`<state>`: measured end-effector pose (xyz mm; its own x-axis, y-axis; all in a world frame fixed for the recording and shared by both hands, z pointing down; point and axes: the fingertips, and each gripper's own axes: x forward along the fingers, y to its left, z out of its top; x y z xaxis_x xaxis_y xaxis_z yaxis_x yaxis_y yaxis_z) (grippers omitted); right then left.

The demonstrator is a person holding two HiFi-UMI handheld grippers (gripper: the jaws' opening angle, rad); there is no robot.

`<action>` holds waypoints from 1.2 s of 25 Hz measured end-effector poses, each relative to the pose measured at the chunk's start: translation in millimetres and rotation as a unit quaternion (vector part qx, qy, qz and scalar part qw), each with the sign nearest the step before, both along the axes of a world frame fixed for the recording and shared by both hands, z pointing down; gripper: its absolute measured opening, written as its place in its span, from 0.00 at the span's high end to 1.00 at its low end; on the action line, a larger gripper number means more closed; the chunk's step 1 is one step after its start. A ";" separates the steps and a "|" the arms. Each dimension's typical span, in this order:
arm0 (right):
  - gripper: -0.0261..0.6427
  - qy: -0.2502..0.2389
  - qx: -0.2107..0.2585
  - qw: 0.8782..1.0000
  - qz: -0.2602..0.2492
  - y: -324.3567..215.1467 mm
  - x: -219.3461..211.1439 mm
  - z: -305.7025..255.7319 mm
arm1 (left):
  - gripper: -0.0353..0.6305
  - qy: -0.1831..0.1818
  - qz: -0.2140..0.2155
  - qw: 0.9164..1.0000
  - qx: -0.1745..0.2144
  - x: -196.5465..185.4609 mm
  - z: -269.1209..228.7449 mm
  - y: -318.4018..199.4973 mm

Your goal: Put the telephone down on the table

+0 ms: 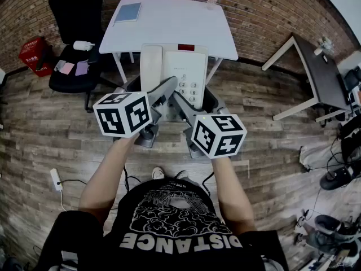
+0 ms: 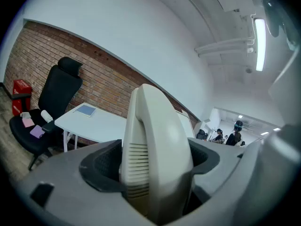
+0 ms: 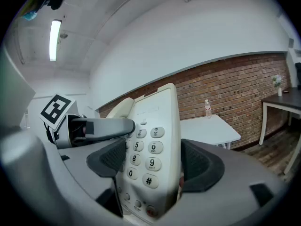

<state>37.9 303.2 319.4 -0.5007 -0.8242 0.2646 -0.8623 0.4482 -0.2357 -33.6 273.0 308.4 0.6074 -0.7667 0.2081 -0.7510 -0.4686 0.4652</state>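
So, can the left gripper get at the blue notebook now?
Probably not: the left gripper is shut on the telephone, shared with the right gripper, and the blue notebook lies on the table's far corner.

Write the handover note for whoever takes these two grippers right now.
Left gripper: shut on the telephone, across its handset.
Right gripper: shut on the same telephone, across the keypad end.
Telephone: in the air, keypad up, not on the white table.
Done: both grippers hold it.
Left: bring it over the table's bare top, set it down, open both grippers.
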 end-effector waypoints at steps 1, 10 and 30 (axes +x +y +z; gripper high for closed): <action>0.44 -0.001 -0.001 1.000 0.001 -0.2 -2.1 0.7 | 0.33 0.000 0.000 1.000 -0.001 -2.0 1.0 -0.5; 0.44 -0.007 -0.008 1.000 0.008 -12.5 -10.2 5.9 | 0.33 -0.002 0.008 1.000 -0.007 -9.6 6.2 -14.1; 0.44 -0.024 -0.026 0.999 -0.003 -166.1 11.6 35.1 | 0.33 -0.017 -0.003 1.000 -0.025 11.3 34.7 -166.3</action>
<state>49.5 137.1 354.5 -0.5191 -0.8067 0.2823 -0.8467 0.4404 -0.2986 -22.3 106.7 343.2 0.5942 -0.7587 0.2668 -0.7698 -0.4405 0.4619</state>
